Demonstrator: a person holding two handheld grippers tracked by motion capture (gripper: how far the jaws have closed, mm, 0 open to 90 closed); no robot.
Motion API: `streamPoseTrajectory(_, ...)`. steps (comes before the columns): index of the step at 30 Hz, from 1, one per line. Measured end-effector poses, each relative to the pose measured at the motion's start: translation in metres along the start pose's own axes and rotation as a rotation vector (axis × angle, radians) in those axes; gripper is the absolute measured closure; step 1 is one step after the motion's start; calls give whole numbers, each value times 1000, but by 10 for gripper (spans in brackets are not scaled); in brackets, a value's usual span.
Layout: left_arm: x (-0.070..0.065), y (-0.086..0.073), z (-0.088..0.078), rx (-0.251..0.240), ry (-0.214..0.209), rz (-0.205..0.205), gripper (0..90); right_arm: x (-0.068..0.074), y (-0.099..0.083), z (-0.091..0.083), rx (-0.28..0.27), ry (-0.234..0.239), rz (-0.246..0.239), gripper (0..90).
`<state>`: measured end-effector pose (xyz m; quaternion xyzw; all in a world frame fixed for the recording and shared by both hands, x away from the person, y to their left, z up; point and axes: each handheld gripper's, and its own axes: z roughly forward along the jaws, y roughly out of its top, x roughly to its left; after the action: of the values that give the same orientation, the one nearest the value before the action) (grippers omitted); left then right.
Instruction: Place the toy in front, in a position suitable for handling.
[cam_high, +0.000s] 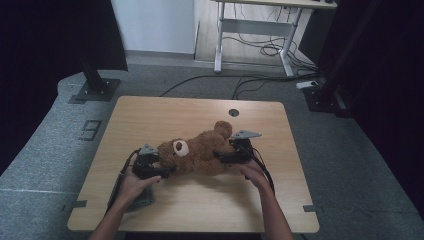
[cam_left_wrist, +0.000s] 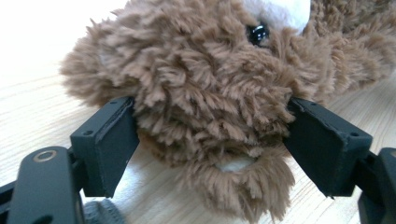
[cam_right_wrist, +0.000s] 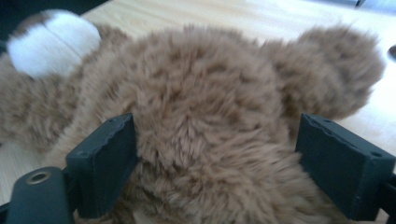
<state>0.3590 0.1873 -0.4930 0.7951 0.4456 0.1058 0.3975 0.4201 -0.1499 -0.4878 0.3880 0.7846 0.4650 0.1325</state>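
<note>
A brown teddy bear (cam_high: 200, 152) with a white muzzle lies on its back across the middle of the wooden table (cam_high: 200, 210), head to the left. My left gripper (cam_high: 167, 171) is at its head. In the left gripper view both pads press into the fur of the bear's head (cam_left_wrist: 210, 93), just below its black eye. My right gripper (cam_high: 218, 156) is at the bear's body from the right. In the right gripper view its jaws stand wide on either side of the furry body (cam_right_wrist: 210, 116), and the right pad (cam_right_wrist: 336, 168) looks just clear of the fur.
A flat grey object (cam_high: 142, 200) lies under my left forearm near the table's front left. A round cable hole (cam_high: 233, 112) sits near the far edge. Black stand bases (cam_high: 95, 90) and a white desk frame (cam_high: 260, 30) with cables stand on the floor beyond.
</note>
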Motion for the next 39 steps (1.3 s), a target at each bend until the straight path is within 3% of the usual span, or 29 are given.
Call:
streamPoseTrajectory(5,-1,-1,9,16,-9,5,171,-3,-13,13,43,34,37,72)
streamPoseTrajectory(8,2,-1,12,18,-26,-19,182,-3,-20,16,36,79,19,155)
streamPoseTrajectory(9,2,-1,14,25,-32,-22,193,-1,-23,19,44,105,4,230)
streamPoseTrajectory(10,2,-1,15,28,-32,-21,193,-1,-23,19,44,105,4,230)
streamPoseTrajectory(11,2,-1,16,31,-34,-16,217,0,-24,19,56,115,3,316)
streamPoseTrajectory(12,3,-1,16,31,-35,-19,217,0,-24,19,56,115,3,316)
streamPoseTrajectory(16,5,-1,18,32,-49,-32,279,1,-24,17,55,125,-6,471)
streamPoseTrajectory(20,-1,0,19,21,-30,-15,363,7,-26,16,22,123,-17,567)
streamPoseTrajectory(23,-9,5,19,4,11,20,437,13,-26,15,-8,109,-38,605)
streamPoseTrajectory(25,-12,8,19,-5,29,33,463,17,-29,13,-50,111,-52,628)
streamPoseTrajectory(27,-12,10,17,-21,31,41,470,17,-30,12,-56,112,-49,631)
streamPoseTrajectory(32,-14,18,8,-70,7,58,484,16,-32,3,-110,134,-26,637)
streamPoseTrajectory(36,-15,24,2,-91,-20,73,483,21,-25,-14,-148,115,-39,636)
streamPoseTrajectory(39,-16,28,2,-93,-42,80,482,23,-23,-24,-141,98,-35,636)
